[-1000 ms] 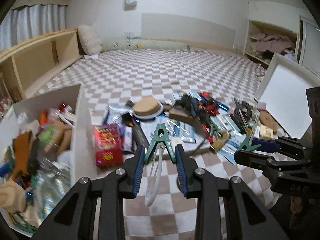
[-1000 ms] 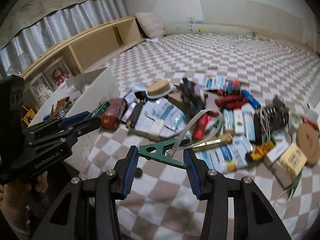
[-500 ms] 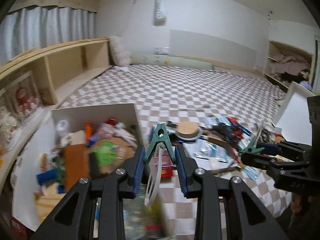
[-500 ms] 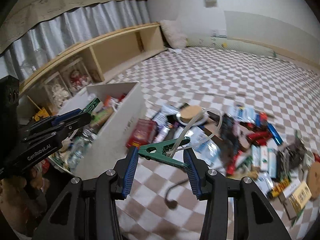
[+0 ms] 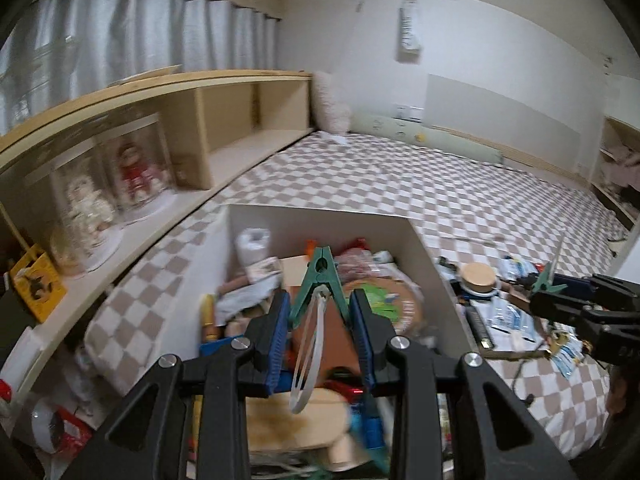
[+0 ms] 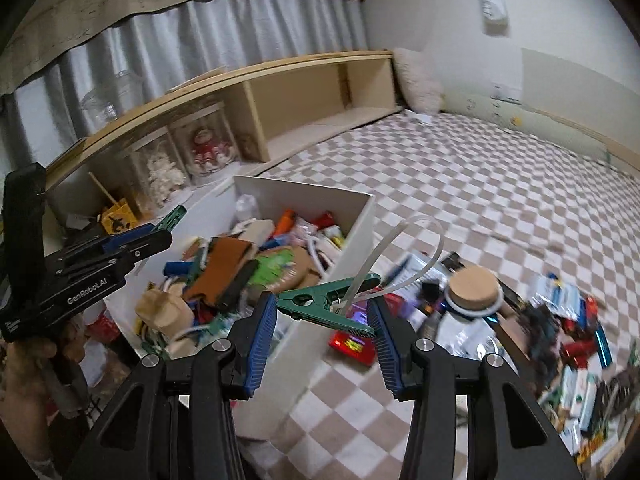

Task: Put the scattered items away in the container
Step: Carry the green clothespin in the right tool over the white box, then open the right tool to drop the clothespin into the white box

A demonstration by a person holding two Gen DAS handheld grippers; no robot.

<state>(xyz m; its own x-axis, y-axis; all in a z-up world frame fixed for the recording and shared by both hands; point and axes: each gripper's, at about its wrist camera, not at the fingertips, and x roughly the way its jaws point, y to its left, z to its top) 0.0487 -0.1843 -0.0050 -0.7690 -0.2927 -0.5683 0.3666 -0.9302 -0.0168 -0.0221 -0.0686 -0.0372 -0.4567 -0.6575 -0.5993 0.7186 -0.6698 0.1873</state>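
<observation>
Two hand-held grippers, matte black angular frames: left hand-held gripper [image 5: 320, 312], right hand-held gripper [image 6: 322, 312]. Ribbed blue pads [image 6: 262, 328] lining the inner finger faces; round silver screws [image 5: 400, 343] at the linkage pivots. White "GenRobot.AI" lettering along the left unit's side, black grip handle [image 6: 22, 248] held by a bare hand [image 6: 30, 376].

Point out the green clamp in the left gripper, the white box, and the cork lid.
green clamp [image 5: 320, 280], left wrist view, on its body near the pivot.
white box [image 6: 304, 196], right wrist view, on its far wall.
cork lid [image 6: 474, 287], right wrist view, on its top face.
</observation>
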